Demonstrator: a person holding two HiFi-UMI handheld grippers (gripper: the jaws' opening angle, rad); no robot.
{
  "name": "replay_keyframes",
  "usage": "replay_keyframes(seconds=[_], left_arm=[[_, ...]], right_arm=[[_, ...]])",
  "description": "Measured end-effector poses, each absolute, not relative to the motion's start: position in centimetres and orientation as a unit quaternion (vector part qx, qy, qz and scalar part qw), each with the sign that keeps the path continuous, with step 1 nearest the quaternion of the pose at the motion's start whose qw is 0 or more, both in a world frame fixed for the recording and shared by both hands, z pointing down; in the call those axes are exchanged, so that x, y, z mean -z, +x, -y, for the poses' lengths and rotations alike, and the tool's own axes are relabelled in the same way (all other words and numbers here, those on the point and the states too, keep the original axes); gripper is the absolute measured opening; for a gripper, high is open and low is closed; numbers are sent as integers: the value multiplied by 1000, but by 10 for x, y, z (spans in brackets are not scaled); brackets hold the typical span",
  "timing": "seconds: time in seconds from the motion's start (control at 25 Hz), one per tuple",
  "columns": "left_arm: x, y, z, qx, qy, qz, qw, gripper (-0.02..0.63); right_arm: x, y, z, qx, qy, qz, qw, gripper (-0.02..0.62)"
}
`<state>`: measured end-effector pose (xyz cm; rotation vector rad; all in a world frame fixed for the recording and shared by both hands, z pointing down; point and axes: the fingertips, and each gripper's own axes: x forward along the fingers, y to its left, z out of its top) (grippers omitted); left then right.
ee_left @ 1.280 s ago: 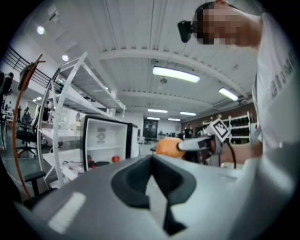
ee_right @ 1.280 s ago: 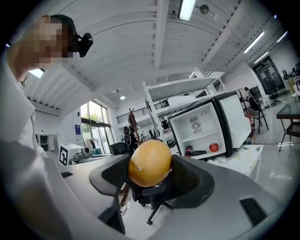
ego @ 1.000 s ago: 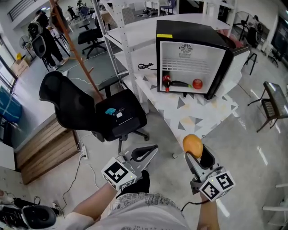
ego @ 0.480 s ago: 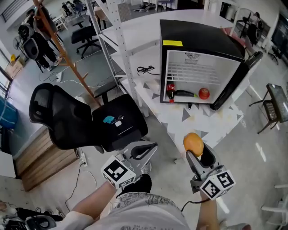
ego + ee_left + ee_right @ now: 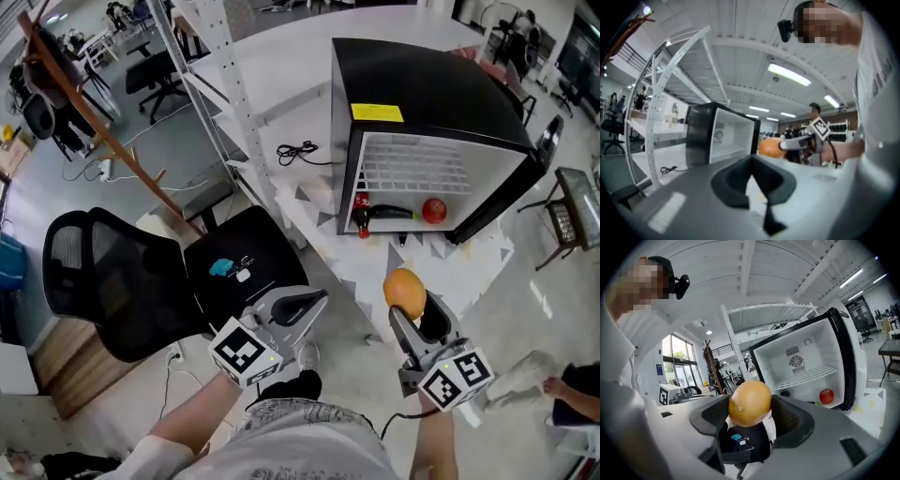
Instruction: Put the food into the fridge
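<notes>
Gripping an orange (image 5: pixel 750 403) between its jaws, the right gripper (image 5: pixel 410 309) hangs well short of the open fridge (image 5: pixel 422 89), while the left gripper (image 5: pixel 314 302), jaws pressed together on nothing, sits beside it, farther from the fridge's door (image 5: pixel 525 178). Bare floor and the patterned table's (image 5: pixel 441 267) front edge lie between orange and fridge. Inside the fridge, a dark bottle (image 5: pixel 384 213) lies left of a red apple (image 5: pixel 433 210) on the bottom, with open space under the wire shelf (image 5: pixel 412 173) and the door swung wide.
</notes>
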<state>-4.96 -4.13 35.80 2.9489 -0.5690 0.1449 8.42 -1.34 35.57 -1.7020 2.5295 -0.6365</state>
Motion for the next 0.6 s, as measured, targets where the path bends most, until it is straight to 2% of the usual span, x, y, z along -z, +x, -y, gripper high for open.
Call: replay_keyframes(seconds=[0.6], left_arm=[[-353, -64, 135, -45, 982, 177, 56, 6]], right_arm=[[-350, 78, 115, 186, -565, -804, -3, 277]])
